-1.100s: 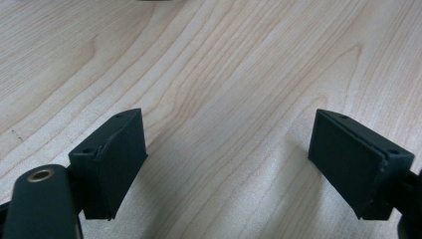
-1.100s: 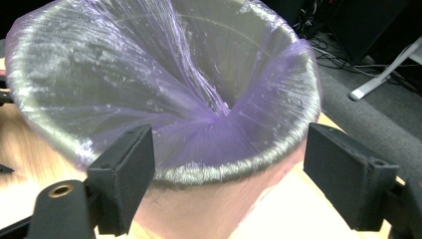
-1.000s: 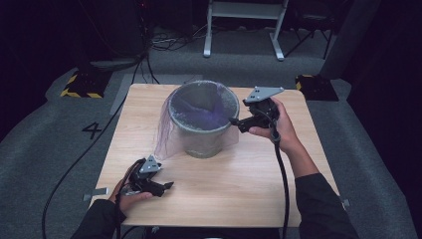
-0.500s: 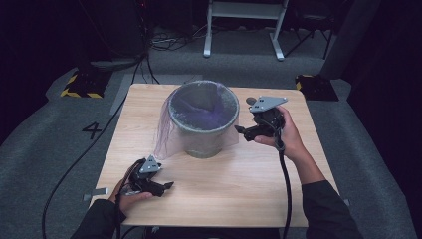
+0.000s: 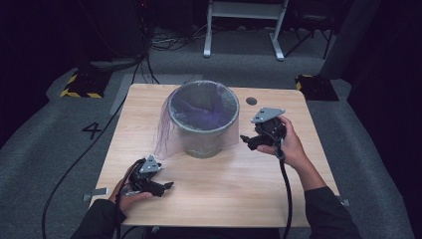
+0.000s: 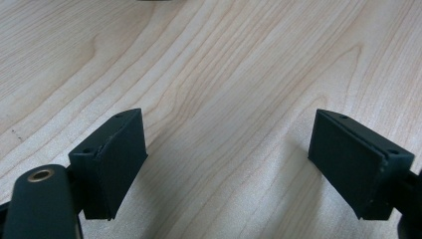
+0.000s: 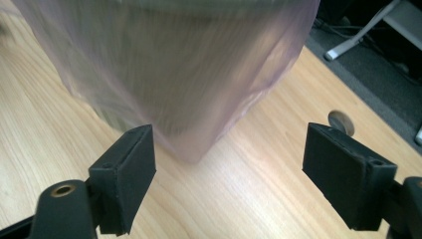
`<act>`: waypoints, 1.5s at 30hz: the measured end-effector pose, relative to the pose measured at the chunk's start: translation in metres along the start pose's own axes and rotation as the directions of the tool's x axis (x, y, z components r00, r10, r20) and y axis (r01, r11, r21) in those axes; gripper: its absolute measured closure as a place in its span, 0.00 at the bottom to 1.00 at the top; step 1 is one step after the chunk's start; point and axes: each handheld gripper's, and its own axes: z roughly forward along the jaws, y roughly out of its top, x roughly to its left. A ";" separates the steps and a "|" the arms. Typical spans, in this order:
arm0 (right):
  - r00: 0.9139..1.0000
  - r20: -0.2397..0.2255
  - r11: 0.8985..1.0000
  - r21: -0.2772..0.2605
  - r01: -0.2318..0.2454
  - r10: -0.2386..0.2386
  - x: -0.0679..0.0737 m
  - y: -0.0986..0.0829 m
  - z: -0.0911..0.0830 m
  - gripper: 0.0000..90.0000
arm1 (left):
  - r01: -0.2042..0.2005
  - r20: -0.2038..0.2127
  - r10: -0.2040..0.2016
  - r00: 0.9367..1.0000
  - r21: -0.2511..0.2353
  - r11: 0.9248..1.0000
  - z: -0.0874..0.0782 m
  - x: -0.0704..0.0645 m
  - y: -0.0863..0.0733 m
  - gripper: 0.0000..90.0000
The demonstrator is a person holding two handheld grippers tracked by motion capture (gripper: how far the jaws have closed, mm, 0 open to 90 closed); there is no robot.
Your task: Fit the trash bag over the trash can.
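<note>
A grey round bin (image 5: 203,122) stands in the middle of the wooden table (image 5: 298,107), lined with a thin purple bag (image 5: 166,130) that hangs over its rim and down its outside. My right gripper (image 5: 247,141) is held just right of the bin, apart from it, jaws open and pointing at it. In the right gripper view the bag-covered bin (image 7: 174,74) looms ahead of the open right gripper (image 7: 229,149). My left gripper (image 5: 166,185) rests near the table's front left, open. In the left gripper view the open left gripper (image 6: 229,144) has bare wood between its jaws.
A small round grommet (image 5: 251,101) sits in the tabletop behind the right gripper, also the grommet (image 7: 341,122) in the right gripper view. Cables, metal desk legs (image 5: 244,30) and yellow-striped blocks (image 5: 79,85) lie on the grey floor beyond the table.
My right gripper has drawn back from the bin's right rim, toward the person and lower. The left gripper and the bin have stayed put.
</note>
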 end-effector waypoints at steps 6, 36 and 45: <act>1.000 -0.011 1.000 0.022 -0.010 0.010 0.002 -0.015 0.006 0.23 | 0.000 0.000 0.000 1.000 0.001 1.000 0.000 0.000 0.000 0.16; 0.995 -0.028 0.990 0.104 -0.093 0.097 -0.006 -0.097 0.007 0.23 | 0.000 0.000 0.000 1.000 0.000 1.000 0.000 0.000 0.000 0.16; 0.990 -0.032 0.984 0.116 -0.135 0.139 -0.003 -0.130 0.003 0.23 | 0.000 0.000 0.000 1.000 0.001 1.000 0.000 0.000 0.000 0.16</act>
